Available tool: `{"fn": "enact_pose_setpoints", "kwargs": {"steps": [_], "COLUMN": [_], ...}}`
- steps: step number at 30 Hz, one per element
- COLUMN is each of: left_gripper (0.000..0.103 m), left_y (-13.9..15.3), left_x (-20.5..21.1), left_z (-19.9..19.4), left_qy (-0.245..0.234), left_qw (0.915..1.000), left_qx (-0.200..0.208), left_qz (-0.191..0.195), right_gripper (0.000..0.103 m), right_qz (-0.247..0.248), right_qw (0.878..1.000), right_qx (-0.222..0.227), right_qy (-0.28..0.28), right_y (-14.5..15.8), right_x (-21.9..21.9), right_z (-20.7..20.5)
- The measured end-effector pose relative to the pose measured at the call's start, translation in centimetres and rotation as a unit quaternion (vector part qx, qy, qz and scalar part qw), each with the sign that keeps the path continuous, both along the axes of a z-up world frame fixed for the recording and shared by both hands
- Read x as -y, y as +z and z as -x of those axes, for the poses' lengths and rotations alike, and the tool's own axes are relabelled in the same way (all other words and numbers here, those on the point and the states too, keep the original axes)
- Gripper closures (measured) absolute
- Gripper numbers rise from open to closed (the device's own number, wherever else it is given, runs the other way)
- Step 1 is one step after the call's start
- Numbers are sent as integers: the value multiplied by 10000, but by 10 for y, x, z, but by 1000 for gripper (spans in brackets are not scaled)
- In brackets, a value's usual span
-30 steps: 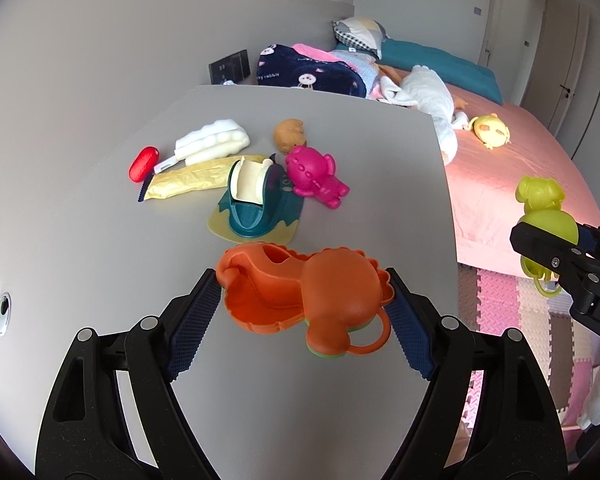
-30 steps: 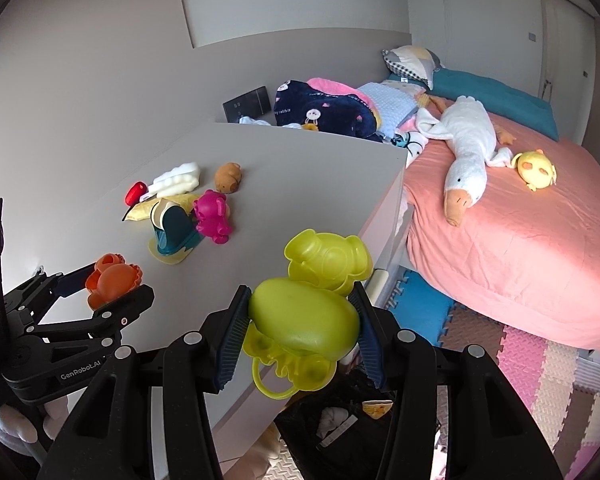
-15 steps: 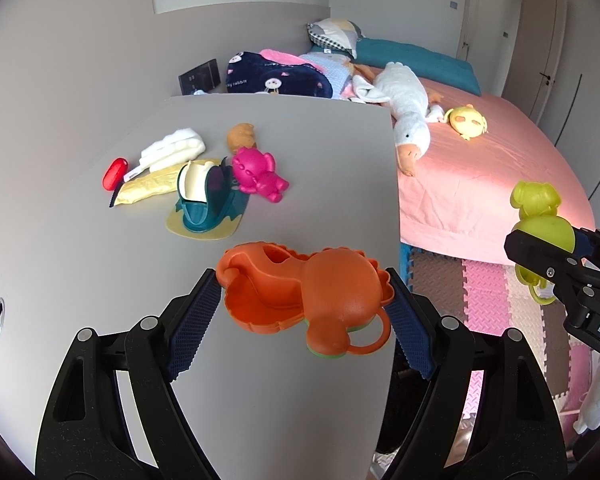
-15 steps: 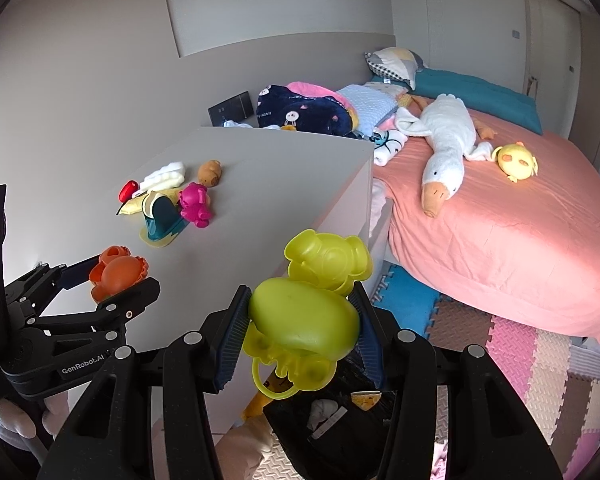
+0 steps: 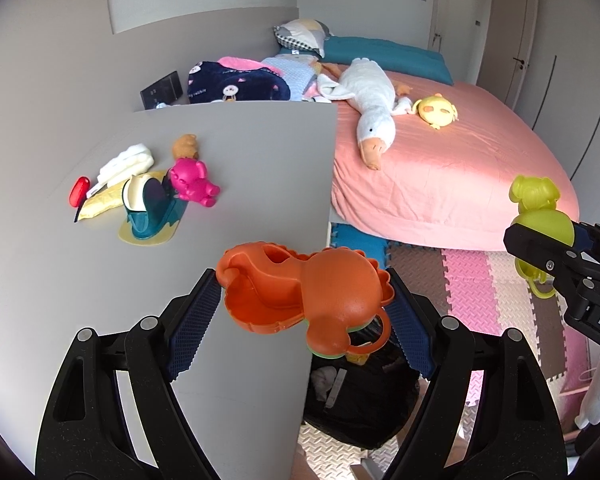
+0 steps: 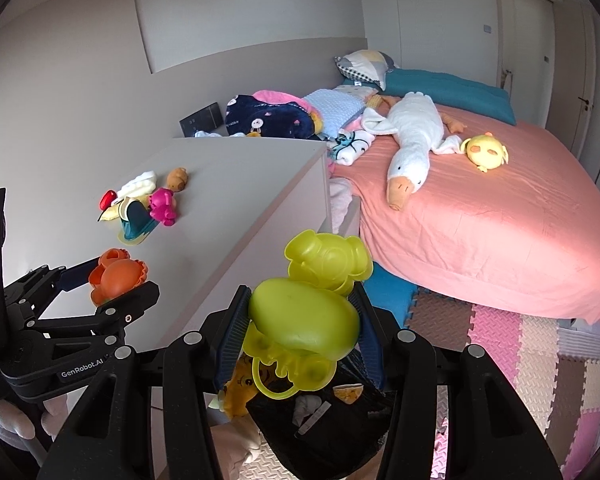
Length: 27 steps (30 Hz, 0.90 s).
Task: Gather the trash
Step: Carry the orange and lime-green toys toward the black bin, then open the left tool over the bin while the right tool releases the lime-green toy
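Orange toy [image 5: 308, 300]: moulded plastic animal shape with a loop handle, clamped between the blue ribbed pads of the left gripper [image 5: 302, 312], held in the air over the edge of the grey cabinet top [image 5: 240, 160].

Yellow-green toy [image 6: 308, 312]: same kind of moulded shape with loop handle, gripped by the right gripper [image 6: 300, 328], its pads pressing both flanks.

Black bag [image 6: 332, 432]: directly below and just ahead of the right gripper, on the floor; holds crumpled paper and scraps.

Remaining lot on the cabinet top, well ahead of the left gripper: pink toy [image 5: 192, 182], teal and cream scoop [image 5: 150, 210], yellow wrapper [image 5: 100, 206], white piece [image 5: 126, 162], red piece [image 5: 79, 191], brown toy [image 5: 185, 145].

Bed [image 6: 480, 220]: ahead and to the right of both grippers, pink cover, with a white plush goose [image 6: 414, 140] and a yellow plush chick [image 6: 484, 152].
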State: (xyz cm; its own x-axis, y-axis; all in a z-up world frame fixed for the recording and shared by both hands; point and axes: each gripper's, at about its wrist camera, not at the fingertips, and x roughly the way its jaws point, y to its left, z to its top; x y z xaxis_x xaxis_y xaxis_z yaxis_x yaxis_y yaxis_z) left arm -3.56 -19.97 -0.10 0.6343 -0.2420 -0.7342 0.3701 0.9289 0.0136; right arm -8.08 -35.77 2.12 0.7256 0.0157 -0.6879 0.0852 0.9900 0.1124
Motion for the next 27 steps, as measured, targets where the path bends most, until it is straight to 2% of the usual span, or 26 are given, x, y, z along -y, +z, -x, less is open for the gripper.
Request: {"fn": "enact_pose_setpoints", "kwargs": {"steps": [15, 24, 25, 26, 27], "left_gripper": [24, 24, 21, 12, 8], "left_y": [-5, -16, -17, -17, -16], "left_x": [53, 66, 66, 66, 64], "left_z": [18, 24, 25, 27, 29], "left_qy": [-637, -898, -961, -933, -838], "left_qw": [9979, 9955, 9949, 9953, 9963], "left_qx": [-94, -251, -269, -216, -108], "left_qz": [-120, -160, -136, -134, -149], "right_gripper": [51, 51, 45, 39, 26], "right_qz": [-13, -37, -41, -6, 74], "right_qw": [9987, 9981, 9978, 9972, 9964], "right_qx": [-87, -219, -251, -245, -196], "right_qy": [-496, -568, -606, -706, -818], "right_y": [-7, -15, -16, -15, -14], "right_x": [45, 55, 56, 57, 56], "right_z": [21, 18, 16, 16, 16]}}
